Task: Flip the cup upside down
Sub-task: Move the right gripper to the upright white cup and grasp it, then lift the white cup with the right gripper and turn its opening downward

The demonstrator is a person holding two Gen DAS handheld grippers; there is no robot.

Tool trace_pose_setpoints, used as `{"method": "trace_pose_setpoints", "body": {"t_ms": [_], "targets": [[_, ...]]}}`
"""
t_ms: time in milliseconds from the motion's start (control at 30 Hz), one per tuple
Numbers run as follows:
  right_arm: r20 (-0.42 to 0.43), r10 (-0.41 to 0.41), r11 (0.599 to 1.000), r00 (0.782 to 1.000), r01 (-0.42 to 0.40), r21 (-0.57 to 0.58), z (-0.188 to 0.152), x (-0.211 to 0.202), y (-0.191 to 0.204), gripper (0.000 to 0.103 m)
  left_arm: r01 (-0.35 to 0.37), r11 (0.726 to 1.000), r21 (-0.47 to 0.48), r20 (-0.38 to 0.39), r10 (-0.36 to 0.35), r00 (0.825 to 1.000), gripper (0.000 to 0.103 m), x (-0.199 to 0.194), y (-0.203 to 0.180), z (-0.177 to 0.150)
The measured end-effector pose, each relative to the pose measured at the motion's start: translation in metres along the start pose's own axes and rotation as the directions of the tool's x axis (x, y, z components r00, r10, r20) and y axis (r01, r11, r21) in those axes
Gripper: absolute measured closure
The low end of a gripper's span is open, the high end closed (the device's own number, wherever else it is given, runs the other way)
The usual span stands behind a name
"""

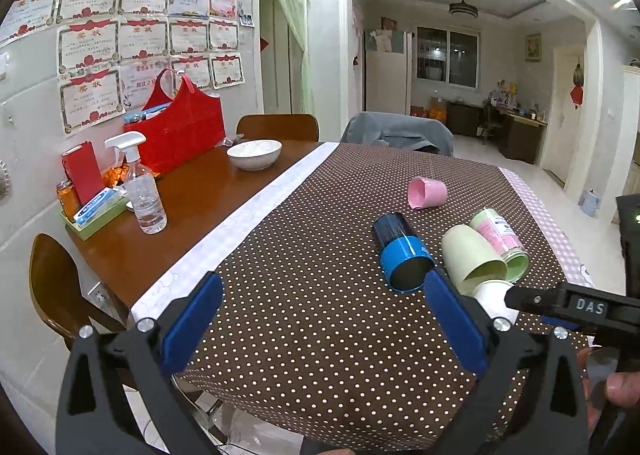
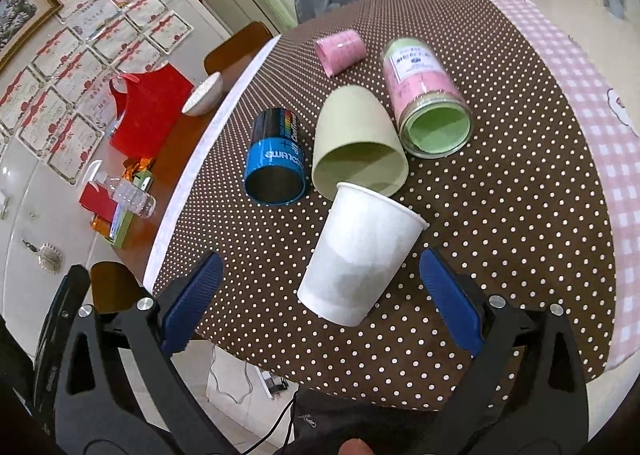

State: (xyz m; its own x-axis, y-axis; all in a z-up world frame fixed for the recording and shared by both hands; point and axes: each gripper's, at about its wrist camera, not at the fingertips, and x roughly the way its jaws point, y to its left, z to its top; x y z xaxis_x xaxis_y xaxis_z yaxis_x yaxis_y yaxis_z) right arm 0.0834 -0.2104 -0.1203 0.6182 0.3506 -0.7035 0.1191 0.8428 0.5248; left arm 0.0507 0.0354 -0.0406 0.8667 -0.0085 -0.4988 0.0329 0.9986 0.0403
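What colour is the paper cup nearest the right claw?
Plain white paper cup, lying on its side; clearest in the right wrist view.

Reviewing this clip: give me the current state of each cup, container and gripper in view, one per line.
white paper cup: on its side, mouth facing away, between open fingers
pale green cup: on its side
blue-banded can: on its side
labelled jar: on its side
pink cup: on its side
left gripper: open, empty
right gripper: open, straddling the white paper cup

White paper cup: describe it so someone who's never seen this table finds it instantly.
On the brown polka-dot tablecloth, five containers lie on their sides. The white paper cup is nearest the table's front edge, between the open fingers of the right hand-held gripper. It alone is plain white, its rim against the pale green cup.
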Motion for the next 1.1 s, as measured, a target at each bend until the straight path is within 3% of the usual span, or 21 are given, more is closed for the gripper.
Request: {"method": "trace_pose_setpoints", "body": {"t_ms": [233, 433, 567, 700, 800, 867, 900, 1033, 1100], "targets": [[-0.047, -0.044, 0.998, 0.998, 0.046, 0.035, 0.008, 0.025, -0.006, 0.006, -0.014, 1.0, -0.008, 0.051, 0.015, 0.999, 0.004, -0.001, 0.005, -0.001], [-0.064, -0.066, 0.997, 0.996, 0.068, 0.037, 0.006, 0.029, -0.011, 0.006, -0.005, 1.0, -0.017, 0.042, 0.006, 0.999, 0.004, 0.0, 0.008, -0.001], [-0.013, -0.113, 0.987, 0.993, 0.111, -0.118, 0.005, 0.015, -0.002, 0.006, 0.0, 1.0, -0.019, 0.032, 0.0, 0.999, 0.004, 0.002, 0.009, -0.002], [0.053, -0.167, 0.918, 0.985, 0.175, -0.355, 0.011, -0.004, 0.006, 0.006, 0.0, 1.0, -0.007, 0.016, 0.0, 1.0, 0.004, 0.005, 0.006, -0.004], [0.085, -0.178, 0.8, 0.98, 0.195, -0.567, 0.014, -0.013, 0.019, 0.006, 0.006, 1.0, 0.0, -0.001, -0.006, 1.0, 0.004, 0.008, 0.002, -0.004], [0.105, -0.186, 0.635, 0.977, 0.201, -0.745, 0.005, -0.012, 0.032, 0.006, 0.0, 1.0, 0.01, -0.01, 0.0, 1.0, 0.004, 0.011, -0.001, -0.004], [0.107, -0.186, 0.528, 0.977, 0.191, -0.827, -0.004, -0.009, 0.039, 0.006, -0.002, 1.0, 0.014, -0.014, 0.002, 1.0, 0.004, 0.011, -0.002, -0.004], [0.107, -0.214, 0.143, 0.971, 0.139, -0.98, -0.036, 0.007, 0.049, 0.006, -0.012, 0.999, 0.044, -0.044, 0.014, 0.999, 0.004, 0.016, -0.009, -0.002], [0.061, -0.217, 0.032, 0.974, 0.07, -0.997, -0.042, 0.013, 0.049, 0.006, -0.017, 0.998, 0.058, -0.061, 0.02, 0.998, 0.004, 0.019, -0.011, -0.003]]}}
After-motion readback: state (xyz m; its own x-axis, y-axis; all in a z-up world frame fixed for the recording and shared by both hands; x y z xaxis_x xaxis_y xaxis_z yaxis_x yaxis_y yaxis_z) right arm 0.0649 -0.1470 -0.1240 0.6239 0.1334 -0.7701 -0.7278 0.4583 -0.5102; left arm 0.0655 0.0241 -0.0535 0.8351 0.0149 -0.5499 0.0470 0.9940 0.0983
